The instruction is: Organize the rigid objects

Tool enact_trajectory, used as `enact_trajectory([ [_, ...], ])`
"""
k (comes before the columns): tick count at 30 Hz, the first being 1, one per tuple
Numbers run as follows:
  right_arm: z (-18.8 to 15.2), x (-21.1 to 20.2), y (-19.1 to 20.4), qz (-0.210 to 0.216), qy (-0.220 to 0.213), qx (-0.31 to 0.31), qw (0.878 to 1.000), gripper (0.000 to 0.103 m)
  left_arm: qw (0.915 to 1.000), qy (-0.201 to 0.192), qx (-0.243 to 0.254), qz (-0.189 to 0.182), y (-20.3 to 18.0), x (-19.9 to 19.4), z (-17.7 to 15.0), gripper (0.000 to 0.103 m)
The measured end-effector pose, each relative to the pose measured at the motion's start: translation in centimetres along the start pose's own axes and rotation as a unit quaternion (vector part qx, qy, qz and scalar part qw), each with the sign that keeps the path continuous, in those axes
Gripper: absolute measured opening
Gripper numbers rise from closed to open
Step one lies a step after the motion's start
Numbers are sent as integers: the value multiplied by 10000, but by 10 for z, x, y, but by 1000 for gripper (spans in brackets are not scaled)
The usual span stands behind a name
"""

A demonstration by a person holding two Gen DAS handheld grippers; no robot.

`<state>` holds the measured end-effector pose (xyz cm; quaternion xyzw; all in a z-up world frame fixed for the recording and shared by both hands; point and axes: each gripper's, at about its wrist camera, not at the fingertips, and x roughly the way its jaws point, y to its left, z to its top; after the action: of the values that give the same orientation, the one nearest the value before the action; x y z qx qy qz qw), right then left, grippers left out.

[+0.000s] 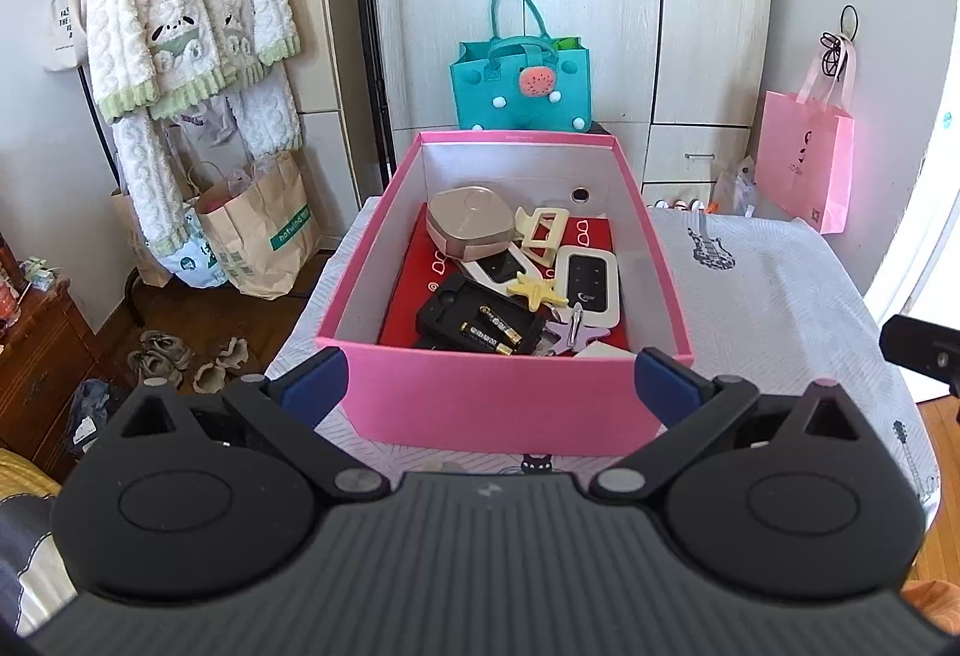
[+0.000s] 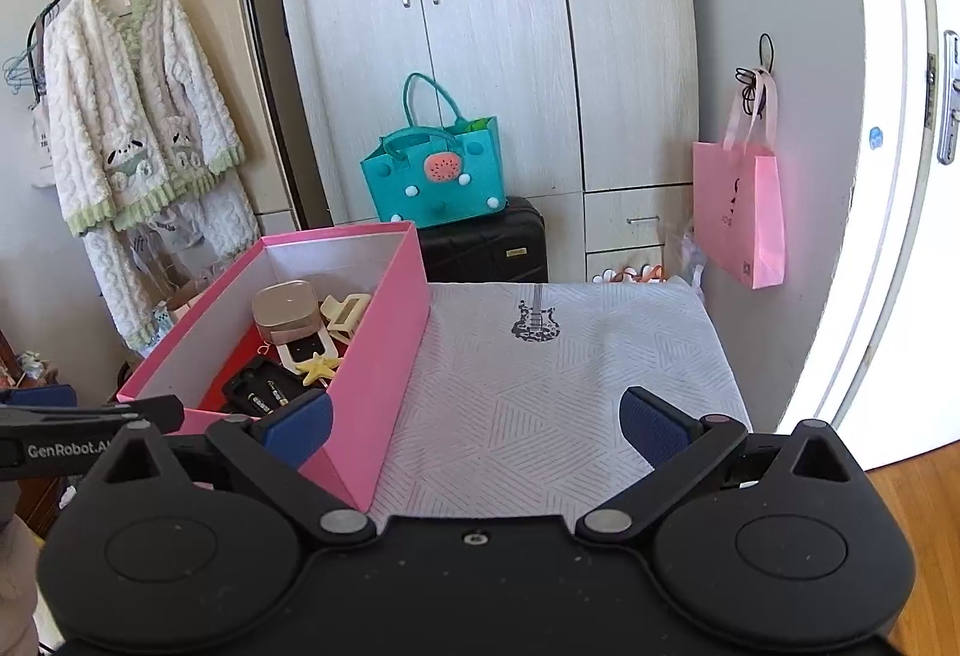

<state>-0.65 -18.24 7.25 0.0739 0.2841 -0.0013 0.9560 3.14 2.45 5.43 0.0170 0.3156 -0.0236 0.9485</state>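
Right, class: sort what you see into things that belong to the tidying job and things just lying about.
Job: pink box; in it, beige case, battery holder, white gadget, yellow starfish, cream clip.

Lying about: teal bag, pink bag, robe, shoes.

Pink box [image 1: 504, 404]: matt cardboard, white inside. Table cover [image 2: 540, 416]: woven cloth, printed pattern. Gold case [image 1: 471, 224]: smooth plastic, satin sheen. White device [image 1: 587, 284]: glossy plastic. Gripper pads [image 1: 315, 386]: ribbed blue rubber on matt black plastic.
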Motion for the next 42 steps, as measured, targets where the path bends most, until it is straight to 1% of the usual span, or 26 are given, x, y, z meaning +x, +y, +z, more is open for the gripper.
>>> enact_trajectory([
  [3,-3,-1,2,-53,32,-90,9999,103,10000,69,12,-57,-1,-1,-5,103],
  [8,-5,-4,4,-88,-87,-238,9996,103,9999,-10,103,-26,-6,-1,-11,103],
  [15,-8,-1,1,-158,-73,-218,9996,103,9998,108,133,-29,-11,9,-15,103],
  [19,-11,-6,2,-267,-156,-207,9993,103,9999,134,108,21,-11,12,-16,103],
  [21,-13,-11,4,-238,-235,-261,9991,103,9998,127,96,70,-11,13,-16,103],
  [24,-14,-14,8,-191,-242,-306,9991,103,9998,137,51,127,-9,13,-16,103],
  [28,-15,-12,10,-251,-244,-374,9987,103,9997,181,11,154,-7,14,-16,103],
  [34,-18,-6,9,-253,-169,-277,9992,103,9998,108,-19,151,-5,13,-17,103],
  [37,-19,-8,10,-317,-203,-306,9988,103,9997,106,-84,213,-4,15,-17,103],
  [42,-21,-12,11,-294,-238,-360,9986,103,9996,85,-56,274,-4,15,-18,103],
])
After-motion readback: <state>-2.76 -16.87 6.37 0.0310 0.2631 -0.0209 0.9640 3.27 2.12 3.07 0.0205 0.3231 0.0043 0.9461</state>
